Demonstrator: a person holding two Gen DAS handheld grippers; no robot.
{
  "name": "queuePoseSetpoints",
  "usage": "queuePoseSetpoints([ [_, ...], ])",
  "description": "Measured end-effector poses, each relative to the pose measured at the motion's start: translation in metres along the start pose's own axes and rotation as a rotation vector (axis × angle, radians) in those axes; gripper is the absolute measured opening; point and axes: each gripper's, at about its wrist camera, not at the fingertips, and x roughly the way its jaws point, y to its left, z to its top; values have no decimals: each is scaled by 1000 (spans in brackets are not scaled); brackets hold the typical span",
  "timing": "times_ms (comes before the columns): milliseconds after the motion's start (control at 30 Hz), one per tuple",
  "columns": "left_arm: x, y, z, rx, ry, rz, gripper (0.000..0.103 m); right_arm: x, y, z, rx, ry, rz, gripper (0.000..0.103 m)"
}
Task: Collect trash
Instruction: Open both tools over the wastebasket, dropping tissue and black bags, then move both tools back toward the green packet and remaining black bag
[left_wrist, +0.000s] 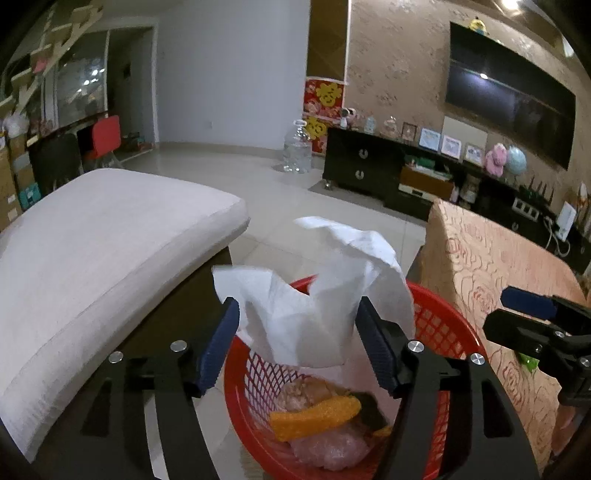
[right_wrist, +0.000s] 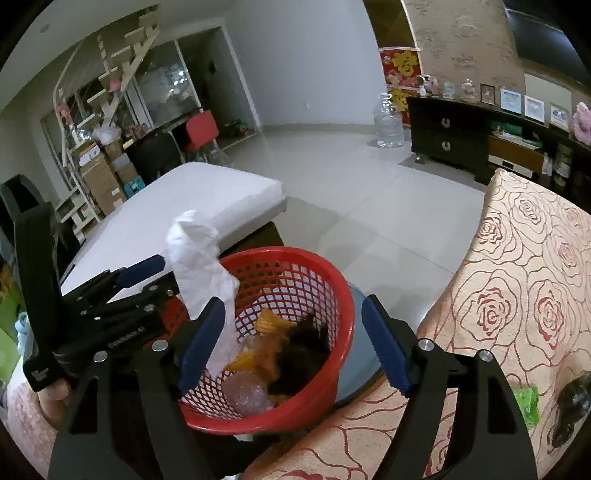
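Observation:
A red mesh basket (left_wrist: 439, 328) (right_wrist: 325, 280) holds orange peel (left_wrist: 314, 415), clear plastic wrap (right_wrist: 249, 395) and dark scraps (right_wrist: 303, 354). A crumpled white tissue (left_wrist: 317, 295) (right_wrist: 199, 258) hangs over the basket's near rim, between the fingers of my left gripper (left_wrist: 299, 347). The left jaws are spread wide and do not pinch the tissue. My left gripper also shows in the right wrist view (right_wrist: 147, 277). My right gripper (right_wrist: 293, 343) is open and empty above the basket; it also shows in the left wrist view (left_wrist: 532, 306).
A white cushioned bench (left_wrist: 103, 243) stands left of the basket. A rose-patterned cloth surface (right_wrist: 517, 295) lies to the right, with a green wrapper (right_wrist: 528, 402) and a dark scrap (right_wrist: 569, 413) on it. Tiled floor, a water jug (left_wrist: 297, 147) and a TV cabinet (left_wrist: 369, 166) are beyond.

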Motion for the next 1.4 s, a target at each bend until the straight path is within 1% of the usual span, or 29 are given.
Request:
queuePoseSetpoints([
  [200, -7, 5, 3, -30, -39, -10, 70, -9, -10, 1, 22, -25, -20, 75],
  [333, -12, 2, 3, -9, -67, -32, 76, -17, -15, 1, 30, -41, -39, 75],
  [700, -13, -2, 3, -8, -82, -40, 76, -33, -33, 0, 60, -74, -85, 75],
  [1067, -22, -27, -2, 63, -126, -64, 76, -53, -48, -12, 41, -92, -194, 75],
  [1400, -28, -55, -5, 118, -149, -102, 76, -83, -75, -25, 79, -129, -299, 76],
])
